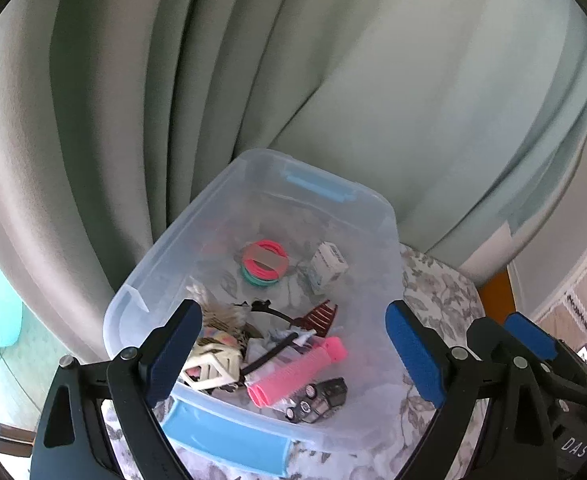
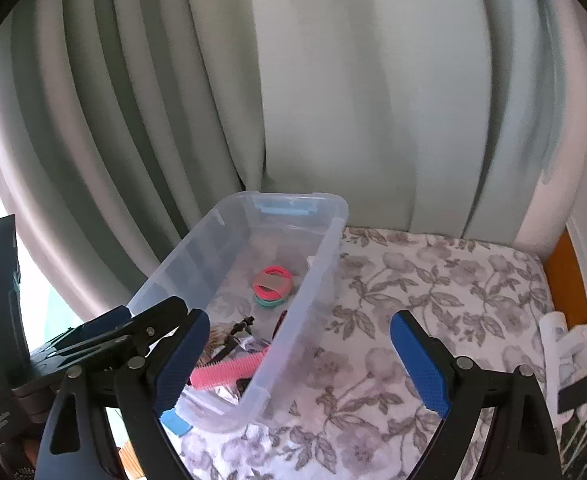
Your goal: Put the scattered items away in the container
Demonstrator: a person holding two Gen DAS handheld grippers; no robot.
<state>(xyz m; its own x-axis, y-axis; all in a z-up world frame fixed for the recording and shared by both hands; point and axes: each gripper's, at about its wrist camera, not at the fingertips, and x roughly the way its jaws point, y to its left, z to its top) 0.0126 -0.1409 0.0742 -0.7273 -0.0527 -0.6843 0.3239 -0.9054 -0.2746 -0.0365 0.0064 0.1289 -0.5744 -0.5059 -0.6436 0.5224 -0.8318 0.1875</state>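
Clear rectangular plastic container (image 1: 389, 240) on floral cloth (image 2: 433, 280); both grippers' ribbed blue fingers (image 1: 413, 352) spread, empty.

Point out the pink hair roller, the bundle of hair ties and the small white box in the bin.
pink hair roller (image 1: 293, 374), left wrist view, middle of its ribbed body
bundle of hair ties (image 1: 264, 263), left wrist view, grey band across the pink rings
small white box (image 1: 327, 266), left wrist view, its front face

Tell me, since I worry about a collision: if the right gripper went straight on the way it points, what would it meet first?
Probably the flowered cloth just right of the clear container; the right gripper has open, empty jaws. Depth is unclear, so the container's wall could come first.
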